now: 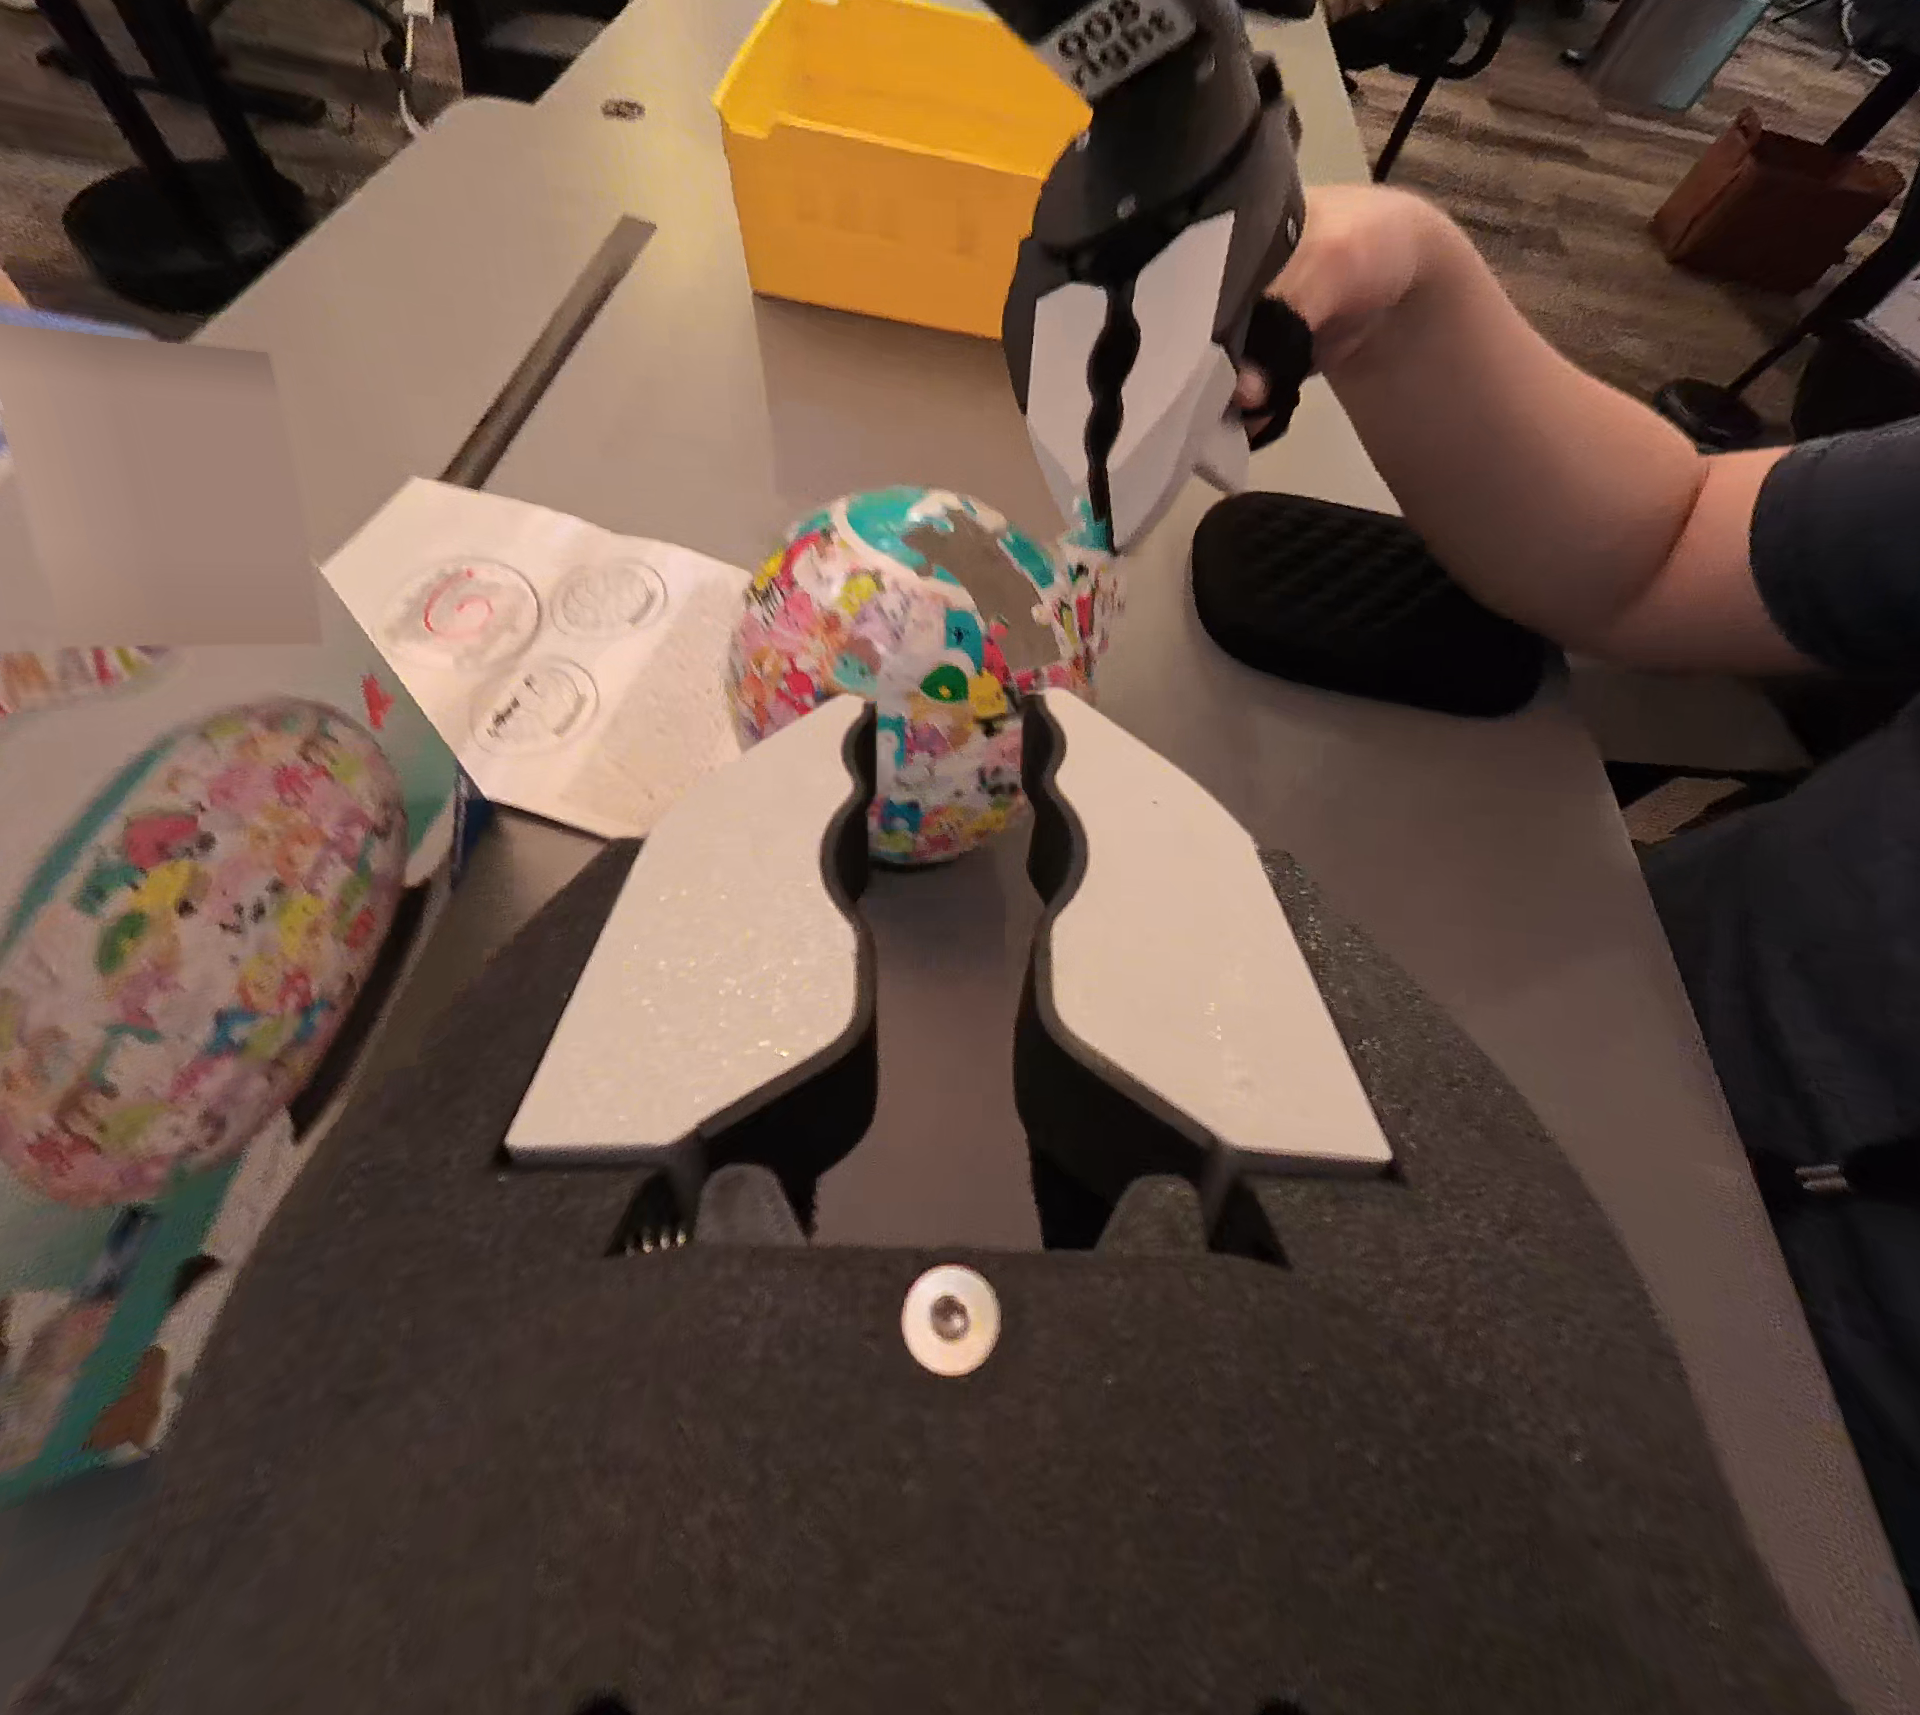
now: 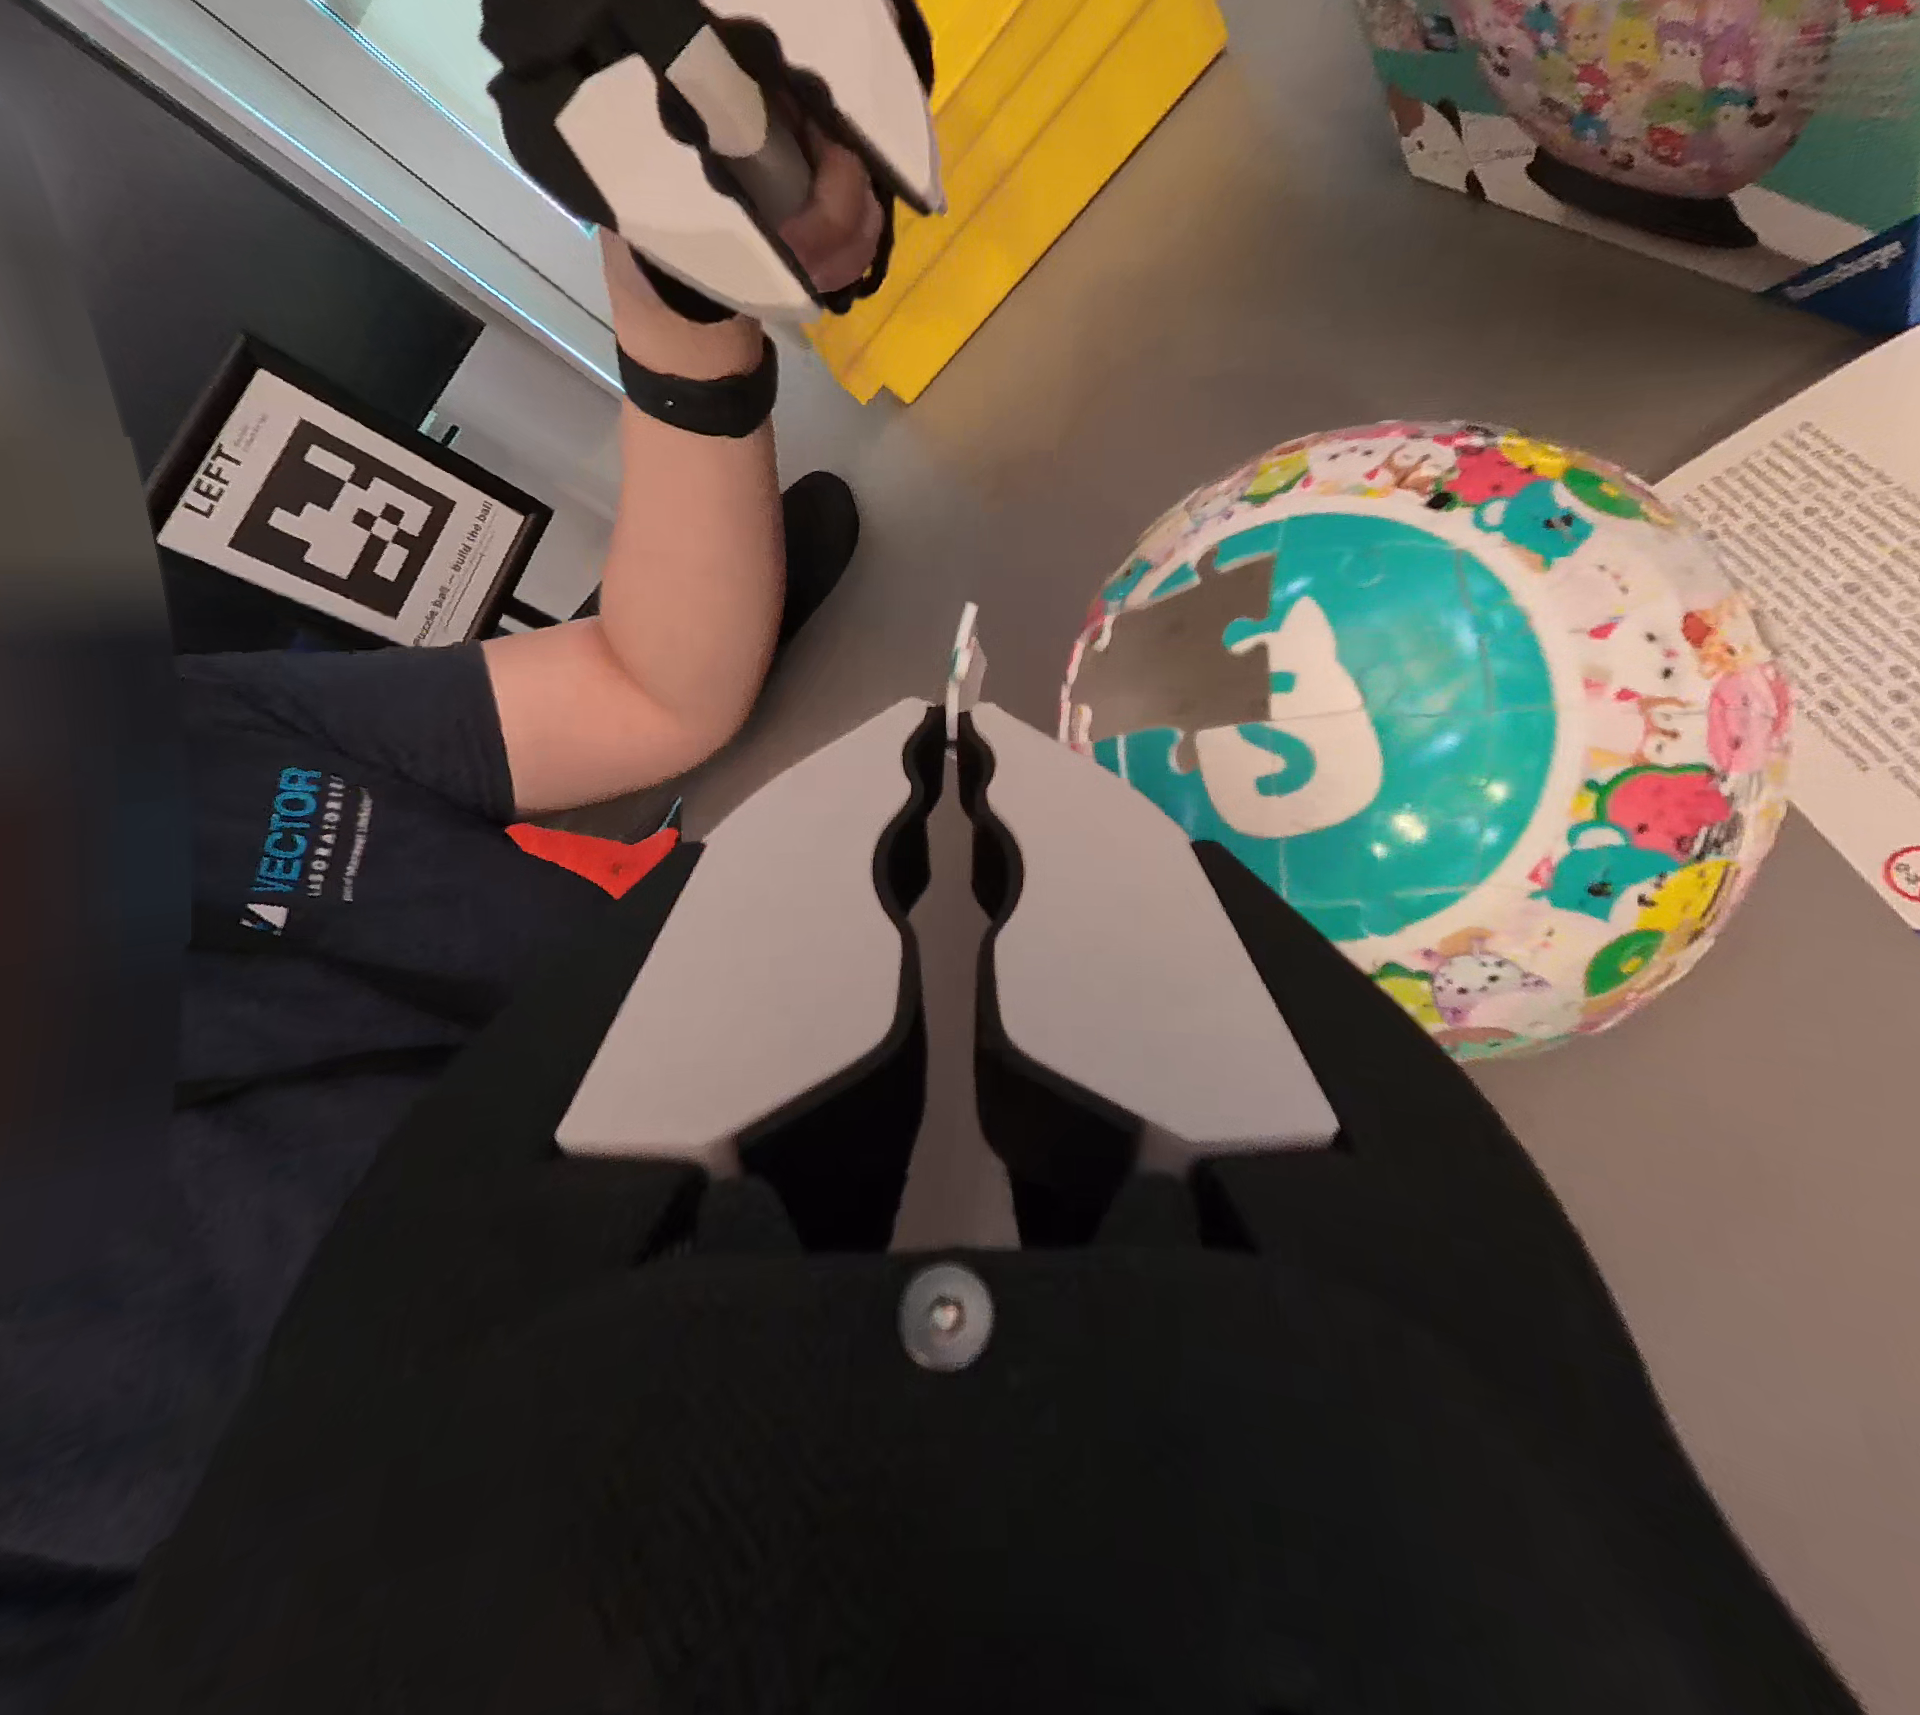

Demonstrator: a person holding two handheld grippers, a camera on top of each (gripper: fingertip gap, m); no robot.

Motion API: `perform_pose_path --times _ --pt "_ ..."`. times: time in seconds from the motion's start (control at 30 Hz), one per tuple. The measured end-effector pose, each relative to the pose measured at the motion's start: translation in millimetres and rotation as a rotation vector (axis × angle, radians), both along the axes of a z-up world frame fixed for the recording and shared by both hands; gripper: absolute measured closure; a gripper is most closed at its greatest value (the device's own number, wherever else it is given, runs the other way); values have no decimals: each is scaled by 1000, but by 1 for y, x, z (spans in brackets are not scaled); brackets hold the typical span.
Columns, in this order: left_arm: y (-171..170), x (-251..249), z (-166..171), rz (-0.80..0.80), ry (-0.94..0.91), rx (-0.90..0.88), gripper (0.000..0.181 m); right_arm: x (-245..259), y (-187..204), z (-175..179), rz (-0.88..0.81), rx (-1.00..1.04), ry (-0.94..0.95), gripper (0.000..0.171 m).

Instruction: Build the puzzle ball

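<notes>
Stretching across the room, the grey table [image 1: 1351,834] carries everything. A printed puzzle box [image 2: 1621,34] pictures a finished ball and bears lettering; nearby stand a yellow bin [image 1: 883,190], a printed instruction sheet [image 1: 551,637], and off the table's edge a black-and-white marker card [image 2: 343,522] with writing. The puzzle ball [image 2: 1423,730] sits on the table with a jagged gap in its teal cap. The left gripper [image 1: 948,792], fingers apart, points at the ball without touching it. The right gripper [image 2: 961,735] is pinched on a small puzzle piece [image 2: 968,657], just beside the gap.
</notes>
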State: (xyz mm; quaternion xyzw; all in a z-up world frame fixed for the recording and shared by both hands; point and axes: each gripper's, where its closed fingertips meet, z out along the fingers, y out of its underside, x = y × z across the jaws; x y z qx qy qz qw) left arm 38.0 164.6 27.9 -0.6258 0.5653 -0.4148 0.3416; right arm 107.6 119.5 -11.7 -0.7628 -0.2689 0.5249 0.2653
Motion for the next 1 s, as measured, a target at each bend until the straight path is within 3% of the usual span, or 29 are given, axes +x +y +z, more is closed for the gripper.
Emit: perform_pose_path --times 0.2,0.5,0.8,1.0 --pt "32 10 33 -25 -137 18 155 1 11 9 -23 -9 3 169" --pt "34 -11 66 -102 -358 -105 159 -3 11 -5 -67 -13 -65 169" --pt "29 -8 63 -128 -342 -91 160 -5 9 -6 -59 11 -94 169" --pt "29 4 42 -117 -228 -56 154 -7 11 -12 -56 19 -124 169"
